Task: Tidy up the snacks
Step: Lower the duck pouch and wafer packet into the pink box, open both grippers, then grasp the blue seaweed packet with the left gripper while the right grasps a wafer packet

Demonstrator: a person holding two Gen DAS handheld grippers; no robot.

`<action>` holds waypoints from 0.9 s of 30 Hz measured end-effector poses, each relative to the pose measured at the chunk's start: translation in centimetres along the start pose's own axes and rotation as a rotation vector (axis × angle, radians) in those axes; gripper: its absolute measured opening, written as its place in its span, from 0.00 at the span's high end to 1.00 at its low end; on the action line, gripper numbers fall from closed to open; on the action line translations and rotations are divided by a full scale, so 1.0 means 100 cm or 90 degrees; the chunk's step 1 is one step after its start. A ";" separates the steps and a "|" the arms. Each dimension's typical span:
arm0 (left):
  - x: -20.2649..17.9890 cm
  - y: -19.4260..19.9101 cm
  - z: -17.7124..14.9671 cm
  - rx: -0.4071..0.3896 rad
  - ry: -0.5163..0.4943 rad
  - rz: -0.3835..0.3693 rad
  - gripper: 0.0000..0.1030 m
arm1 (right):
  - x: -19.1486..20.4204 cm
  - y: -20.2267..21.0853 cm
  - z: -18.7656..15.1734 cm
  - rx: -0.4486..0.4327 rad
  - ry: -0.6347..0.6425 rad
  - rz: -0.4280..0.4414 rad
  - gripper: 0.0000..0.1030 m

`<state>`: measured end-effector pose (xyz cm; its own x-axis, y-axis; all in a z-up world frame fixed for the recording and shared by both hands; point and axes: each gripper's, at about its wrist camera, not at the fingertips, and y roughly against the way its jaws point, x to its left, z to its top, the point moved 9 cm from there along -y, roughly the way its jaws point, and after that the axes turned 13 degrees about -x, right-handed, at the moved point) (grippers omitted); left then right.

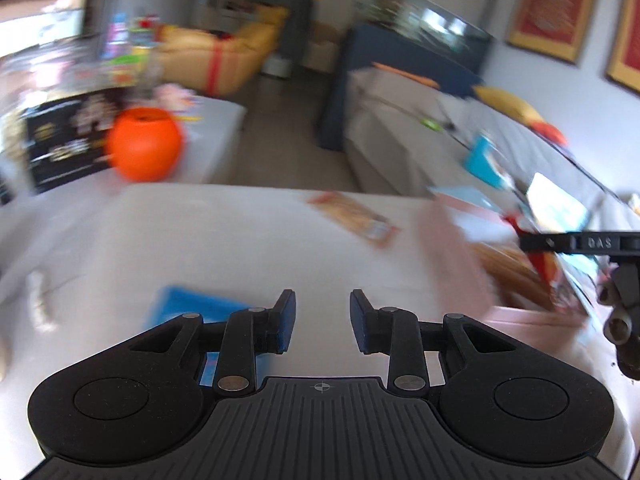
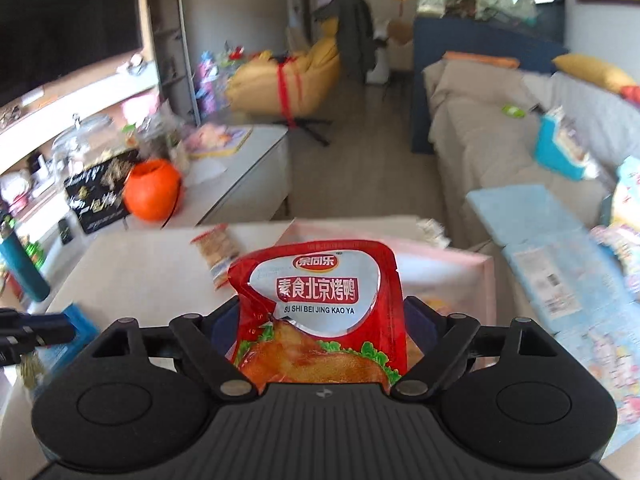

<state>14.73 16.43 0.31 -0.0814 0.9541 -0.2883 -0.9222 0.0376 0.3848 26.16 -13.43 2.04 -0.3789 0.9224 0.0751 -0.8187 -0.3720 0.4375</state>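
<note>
My right gripper [image 2: 320,320] is shut on a red snack packet [image 2: 320,304] printed with roast duck, held upright above a pink box [image 2: 452,268] on the white table [image 2: 152,268]. The pink box [image 1: 456,264] holds other snacks [image 1: 512,268] in the left wrist view, where the right gripper [image 1: 580,244] shows at the right edge. My left gripper [image 1: 322,320] is open and empty above the table [image 1: 224,240]. A cracker packet [image 1: 356,218] lies flat on the table; it also shows in the right wrist view [image 2: 216,252]. A blue packet [image 1: 188,312] lies under my left fingers.
An orange pumpkin-shaped pot [image 2: 152,190] and a black box [image 2: 96,196] stand on a low cabinet at the left. A grey sofa [image 2: 480,136] with blue packets [image 2: 560,152] runs along the right. A teal bottle [image 2: 20,264] stands at the far left.
</note>
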 end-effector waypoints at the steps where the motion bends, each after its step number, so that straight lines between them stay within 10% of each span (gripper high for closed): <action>1: 0.015 0.005 0.000 -0.008 0.012 0.019 0.68 | 0.003 -0.007 -0.001 0.010 -0.004 -0.001 0.18; 9: 0.069 0.022 -0.006 -0.023 0.044 0.045 0.68 | 0.030 -0.069 0.021 0.043 0.070 -0.085 0.17; 15: 0.075 0.034 -0.025 -0.030 0.064 0.005 0.68 | 0.056 -0.103 0.010 0.190 0.162 -0.077 0.19; 22: 0.084 0.022 -0.028 -0.050 0.093 -0.009 0.68 | 0.050 -0.097 0.021 0.131 0.141 -0.125 0.17; 27: 0.082 0.009 -0.031 -0.039 0.106 -0.017 0.68 | 0.088 -0.097 0.044 0.035 0.159 -0.046 0.11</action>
<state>12.00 23.32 -4.45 -0.1127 0.8906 -0.4407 -0.9458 0.0398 0.3222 32.71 -1.23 2.39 -0.4203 0.8897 -0.1785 -0.8254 -0.2931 0.4826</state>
